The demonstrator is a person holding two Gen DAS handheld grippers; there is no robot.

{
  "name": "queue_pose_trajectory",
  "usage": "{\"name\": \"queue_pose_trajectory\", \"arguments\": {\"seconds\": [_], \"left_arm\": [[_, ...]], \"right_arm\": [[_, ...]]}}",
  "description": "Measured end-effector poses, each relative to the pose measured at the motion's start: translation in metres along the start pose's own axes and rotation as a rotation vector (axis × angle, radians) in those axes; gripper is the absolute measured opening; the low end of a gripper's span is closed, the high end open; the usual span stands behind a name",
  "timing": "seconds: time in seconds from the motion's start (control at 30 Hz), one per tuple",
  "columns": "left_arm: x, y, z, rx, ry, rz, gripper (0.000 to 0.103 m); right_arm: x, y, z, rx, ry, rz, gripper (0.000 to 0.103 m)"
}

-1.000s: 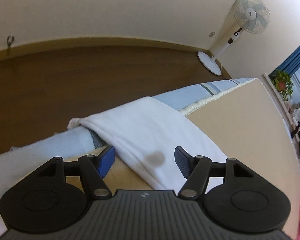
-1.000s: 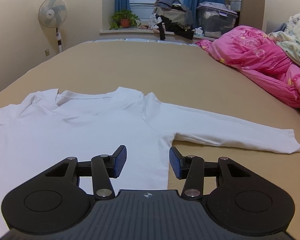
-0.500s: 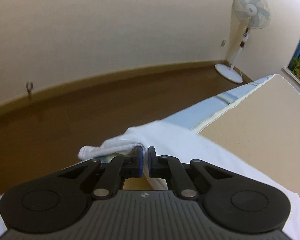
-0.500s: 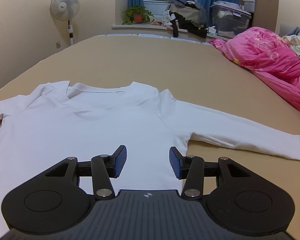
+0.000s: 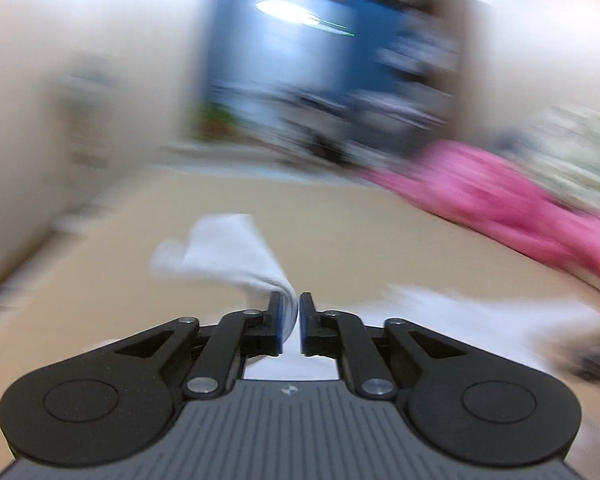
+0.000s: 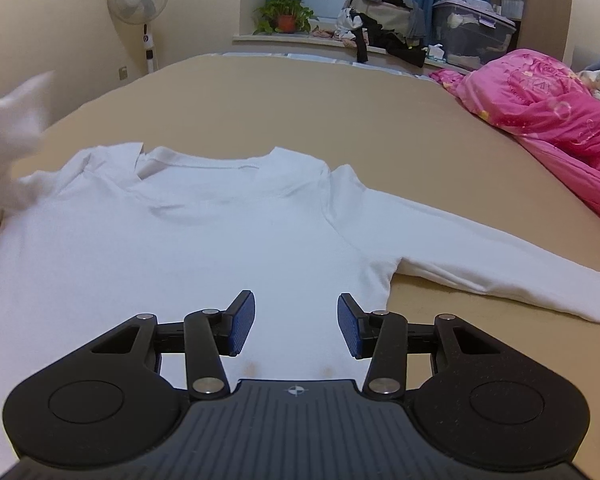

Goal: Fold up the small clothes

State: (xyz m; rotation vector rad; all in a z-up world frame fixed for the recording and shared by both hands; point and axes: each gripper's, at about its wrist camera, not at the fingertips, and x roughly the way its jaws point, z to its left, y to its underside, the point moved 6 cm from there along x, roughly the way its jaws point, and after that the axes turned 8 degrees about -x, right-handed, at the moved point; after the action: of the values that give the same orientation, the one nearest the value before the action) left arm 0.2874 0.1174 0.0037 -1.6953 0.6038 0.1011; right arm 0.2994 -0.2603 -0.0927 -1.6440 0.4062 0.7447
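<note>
Both the left gripper [image 5: 289, 322] and the right gripper [image 6: 296, 322] look alike: matte black bodies with two round lobes, each lobe bearing a recessed disc, and a ribbed grey centre plate marked with a small crosshair emblem. Black linkage bars pivot on silver screws. The jaws carry blue textured pads [image 6: 242, 322].
</note>
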Motion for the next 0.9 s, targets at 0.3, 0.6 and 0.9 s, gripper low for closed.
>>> {"name": "queue_pose_trajectory", "arguments": {"seconds": [0.3, 0.6, 0.9], "left_arm": [[0.008, -0.011, 0.079, -0.173, -0.234, 0.029, 0.021], [-0.001, -0.001, 0.171, -0.406, -0.492, 0.202, 0.022], [-0.018, 0.000, 0.179, -0.419, -0.500, 0.210, 0.024]], "right_arm": [[-0.001, 0.001, 0.004, -0.004, 0.007, -0.015, 0.015], [0.015, -0.038, 0.034, 0.276, -0.239, -0.072, 0.023], [0.130, -0.065, 0.070, 0.430, -0.118, 0.067, 0.022]]}}
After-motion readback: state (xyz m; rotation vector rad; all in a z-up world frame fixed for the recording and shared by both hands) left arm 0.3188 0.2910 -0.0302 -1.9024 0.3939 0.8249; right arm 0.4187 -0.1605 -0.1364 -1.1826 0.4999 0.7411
